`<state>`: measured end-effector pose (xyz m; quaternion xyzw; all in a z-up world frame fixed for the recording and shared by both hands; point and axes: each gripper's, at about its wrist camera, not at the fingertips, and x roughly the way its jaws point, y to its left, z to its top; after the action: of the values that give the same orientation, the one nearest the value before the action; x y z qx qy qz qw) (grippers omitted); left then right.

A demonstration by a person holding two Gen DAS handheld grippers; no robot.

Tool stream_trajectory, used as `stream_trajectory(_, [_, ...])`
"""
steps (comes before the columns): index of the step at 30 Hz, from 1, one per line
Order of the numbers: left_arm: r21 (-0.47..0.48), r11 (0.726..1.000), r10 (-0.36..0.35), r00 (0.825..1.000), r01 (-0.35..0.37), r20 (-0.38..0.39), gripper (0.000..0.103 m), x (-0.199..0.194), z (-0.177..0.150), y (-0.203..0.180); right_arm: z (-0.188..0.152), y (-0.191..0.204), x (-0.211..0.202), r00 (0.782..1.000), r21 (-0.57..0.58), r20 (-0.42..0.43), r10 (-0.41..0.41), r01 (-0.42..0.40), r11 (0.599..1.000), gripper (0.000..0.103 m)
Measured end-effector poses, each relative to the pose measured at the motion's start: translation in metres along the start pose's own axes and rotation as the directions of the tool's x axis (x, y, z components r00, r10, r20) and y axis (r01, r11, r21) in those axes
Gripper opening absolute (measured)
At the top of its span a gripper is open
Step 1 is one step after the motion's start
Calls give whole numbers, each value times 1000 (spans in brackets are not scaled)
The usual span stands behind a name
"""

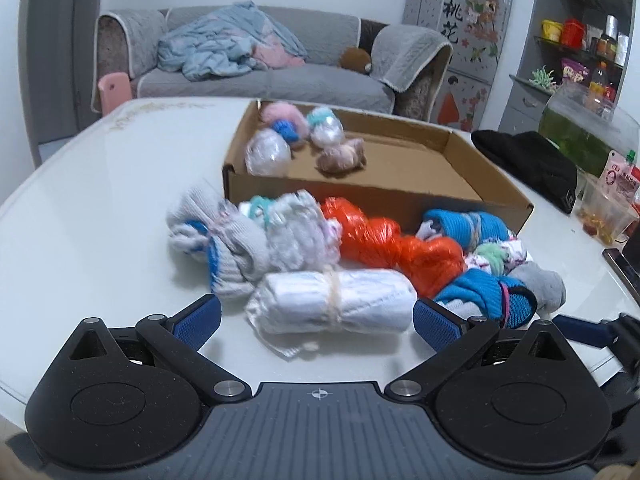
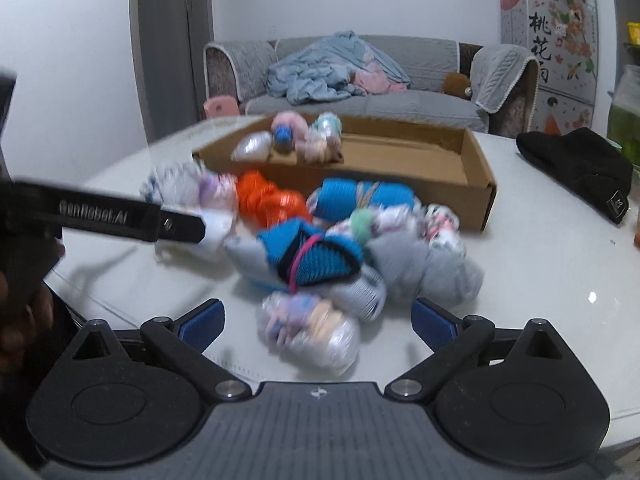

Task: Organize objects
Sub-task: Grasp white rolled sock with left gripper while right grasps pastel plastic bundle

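A shallow cardboard box (image 1: 460,196) (image 2: 476,184) sits on the white table and holds several small bundles at its far left corner (image 1: 304,140). A pile of rolled sock and cloth bundles lies in front of it. My left gripper (image 1: 318,322) is open, its blue pads on either side of a white rolled bundle (image 1: 332,300) tied with a band. My right gripper (image 2: 316,320) is open around a clear-wrapped pastel bundle (image 2: 312,332). An orange bundle (image 1: 384,240) (image 2: 268,200) and blue bundles (image 1: 480,296) (image 2: 316,260) lie in the pile. The left gripper's arm (image 2: 120,216) shows in the right wrist view.
A black knit hat (image 1: 532,168) (image 2: 580,168) lies right of the box. A plastic cup with snacks (image 1: 604,208) and a dark phone (image 1: 624,264) sit at the right table edge. A grey sofa (image 1: 260,64) and a decorated fridge (image 1: 460,40) stand behind.
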<state>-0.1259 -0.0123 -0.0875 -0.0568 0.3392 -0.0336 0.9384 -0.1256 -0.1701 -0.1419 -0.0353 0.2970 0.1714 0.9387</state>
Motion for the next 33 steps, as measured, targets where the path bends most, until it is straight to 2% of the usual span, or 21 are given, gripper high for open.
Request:
stream_trajectory(5, [-15,1000,-15,1000,14,-28,102,10,-3,-7,-5,7,4,1000,-15,-3,-9,9,1000,94])
stream_trajectory(7, [-8,1000,0,1000,0,-20,102,12,-2,-10,-6,6,2,1000,-12,5,-12,12,1000,93])
stream_trajectory(13, [-1,1000,24,1000,-24,0,102,18,1,-14,-12,-2,-6,999,13,31,-39,39,999,66])
stream_trajectory(16, [12,1000,24,1000,-24,17,98,16,0,-15,-15,-4,-11,998,22,41,-47,46,999,52])
stream_trajectory(18, [20,1000,12,1000,-12,21,94,15,0,-15,-15,-7,-12,999,25,38,-38,37,999,52])
stream_trajectory(33, [55,999,-4,998,0,61,93,-2,-16,-7,-17,-13,-13,998,2,45,-32,32,999,54])
